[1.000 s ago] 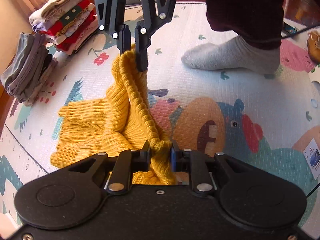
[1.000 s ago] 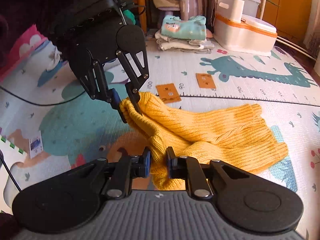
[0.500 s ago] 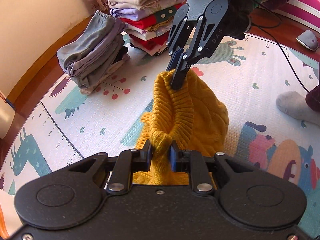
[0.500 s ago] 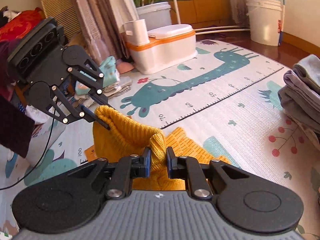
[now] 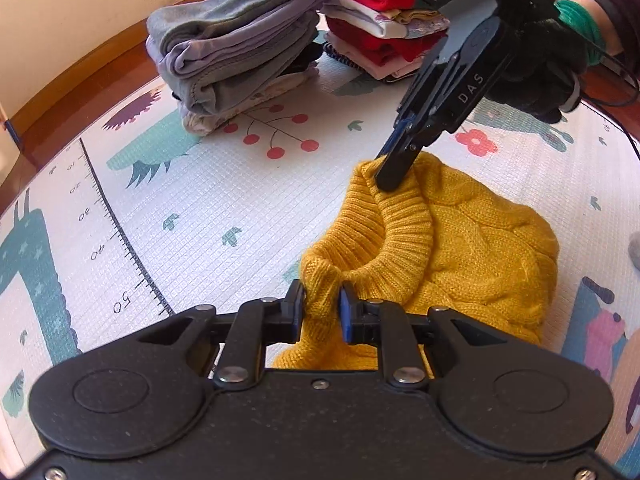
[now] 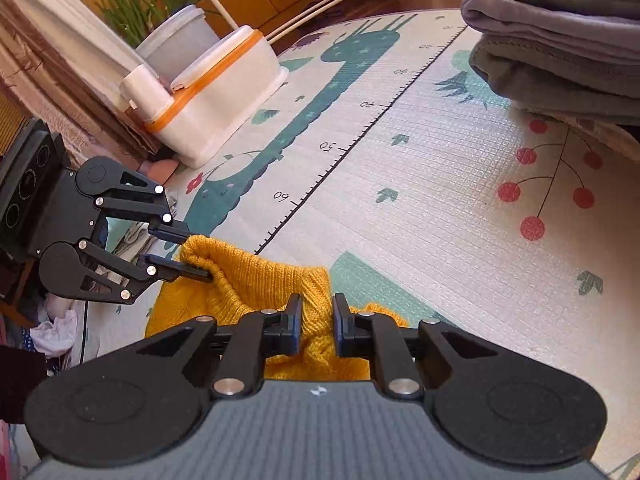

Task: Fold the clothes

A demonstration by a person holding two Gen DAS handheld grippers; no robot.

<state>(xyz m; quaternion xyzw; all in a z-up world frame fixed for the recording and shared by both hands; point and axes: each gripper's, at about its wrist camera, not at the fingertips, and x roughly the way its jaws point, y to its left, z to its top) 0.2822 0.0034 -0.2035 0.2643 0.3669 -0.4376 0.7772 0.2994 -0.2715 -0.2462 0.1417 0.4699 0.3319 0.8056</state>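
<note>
A yellow knitted sweater is bunched and lifted over the play mat. My left gripper is shut on a fold of its knit near the ribbed hem. My right gripper is shut on the sweater's far top edge. In the right wrist view my right gripper pinches the yellow sweater, and the left gripper grips its other corner at the left. The sweater's lower part hangs hidden behind the gripper bodies.
A stack of folded grey and lilac clothes and a red and white stack sit at the mat's far edge. A white and orange box, a potted plant and loose laundry lie beyond the mat.
Both grippers have carried the sweater across the mat toward the folded stacks. The sweater has gone from spread on the mat to bunched and lifted. Both grips have held.
</note>
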